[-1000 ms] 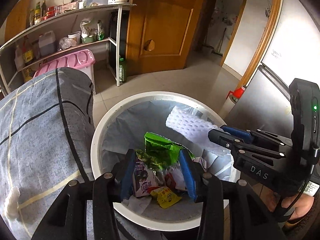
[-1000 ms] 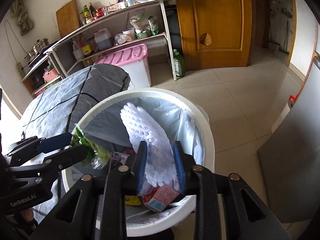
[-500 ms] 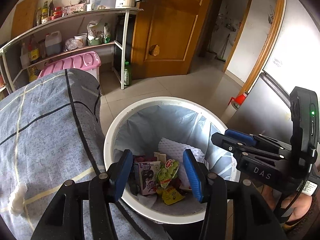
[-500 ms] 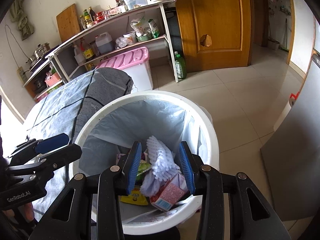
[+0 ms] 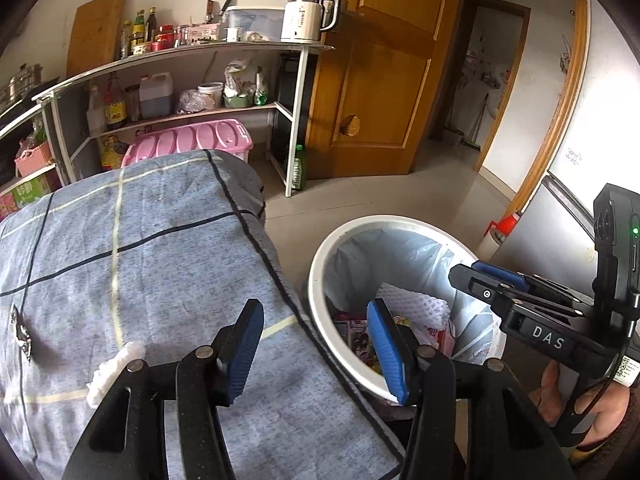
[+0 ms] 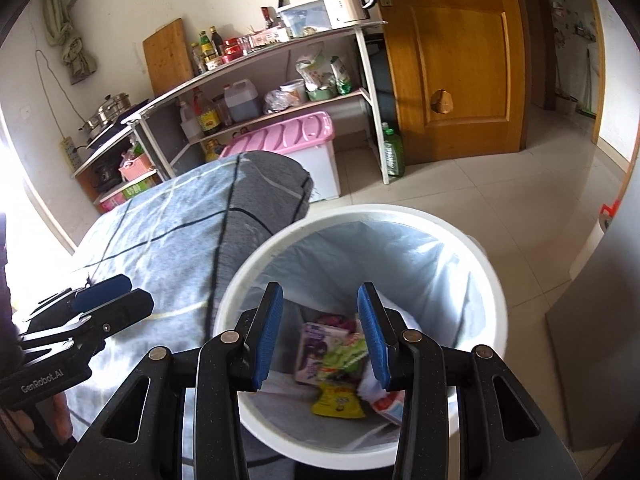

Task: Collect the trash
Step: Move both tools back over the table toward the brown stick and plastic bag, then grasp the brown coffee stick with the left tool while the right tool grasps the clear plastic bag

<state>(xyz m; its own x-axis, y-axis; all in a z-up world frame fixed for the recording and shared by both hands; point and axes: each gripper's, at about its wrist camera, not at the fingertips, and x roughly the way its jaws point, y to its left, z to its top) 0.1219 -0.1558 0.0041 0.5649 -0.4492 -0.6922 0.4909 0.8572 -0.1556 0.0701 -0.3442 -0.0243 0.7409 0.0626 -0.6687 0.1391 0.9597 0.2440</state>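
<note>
Over the edge of the table [image 5: 140,248], seen from my left wrist camera, my left gripper [image 5: 316,344] has its blue pads [image 5: 246,354] partway apart and opening, nothing between them; one pad sits over the grey checked cloth, the other over the rim of the white bin [image 5: 320,280]; a white foam scrap [image 5: 114,372] lies on the cloth just beside the nearer finger; inside the lined bin rest a white foam net [image 5: 412,304] and printed wrappers; a second ago these pads framed a green wrapper over the bin, and since then the view has swung from bin to table; my right gripper [image 5: 496,280] reaches in from the right, its body marked "DAS".

From my right wrist camera, the right gripper [image 6: 320,332] holds its pads [image 6: 268,336] at a middling gap, empty, poised above the bin [image 6: 492,280]; the trash lies below, a purple carton [image 6: 316,344], a green wrapper [image 6: 348,354] and a yellow packet [image 6: 340,400]; a second ago the foam net stood between these pads, now it is down in the bin; the left gripper [image 6: 116,296], at lower left over the cloth, reads "GenRobot.AI".
</note>
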